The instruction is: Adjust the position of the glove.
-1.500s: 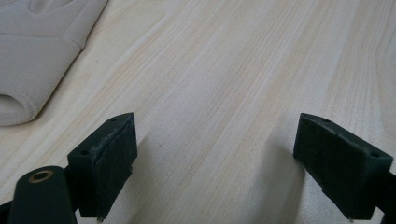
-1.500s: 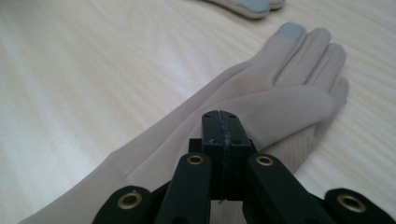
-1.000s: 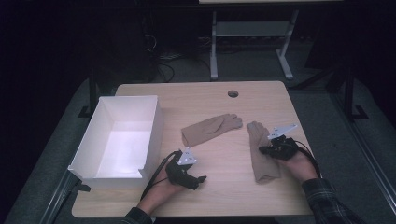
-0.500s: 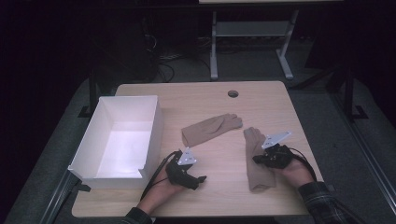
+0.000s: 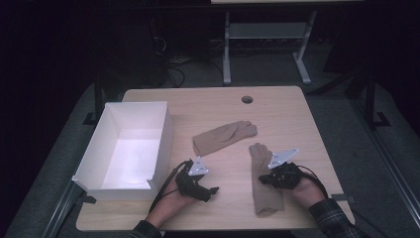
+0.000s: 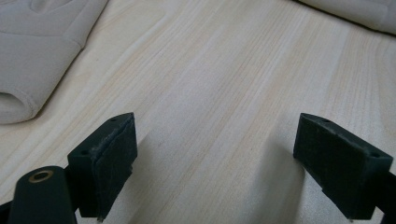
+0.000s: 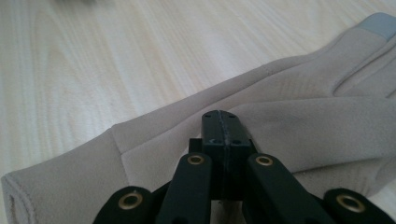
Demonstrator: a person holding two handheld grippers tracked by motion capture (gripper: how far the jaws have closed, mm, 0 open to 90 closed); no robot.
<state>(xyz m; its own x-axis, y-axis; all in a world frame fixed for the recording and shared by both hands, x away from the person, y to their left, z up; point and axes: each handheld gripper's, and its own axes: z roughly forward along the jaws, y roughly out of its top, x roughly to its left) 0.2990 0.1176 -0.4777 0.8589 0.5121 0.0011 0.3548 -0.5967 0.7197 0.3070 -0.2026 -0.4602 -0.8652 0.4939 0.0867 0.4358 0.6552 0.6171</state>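
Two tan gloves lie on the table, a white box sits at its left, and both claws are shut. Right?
Not quite. The left claw is open, jaws wide apart over bare table, as the left gripper view shows. The right claw is shut, against a glove. Both gloves and the box are as stated.

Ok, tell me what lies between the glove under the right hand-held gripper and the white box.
The left hand-held gripper, jaws open, sits on the table between the near glove and the white box; the other glove lies farther back.
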